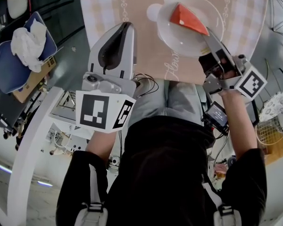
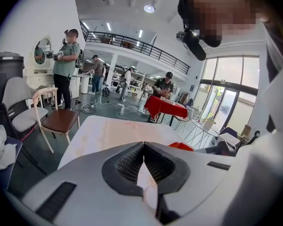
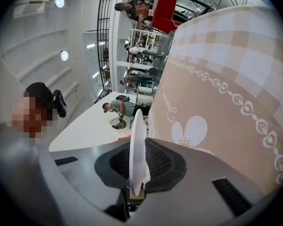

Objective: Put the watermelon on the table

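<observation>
Pinching the rim of a round white plate, right gripper, red watermelon wedge aboard, left gripper closed and empty, beige checked tablecloth scripted "Flow"

I see blue chair far left, white cloth heaped on it; wire basket near right; brown-seat chair left.

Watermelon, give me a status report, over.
Left gripper shut, empty. Right gripper shut on plate rim. Watermelon slice on plate, over the table. No obstruction seen.
</observation>
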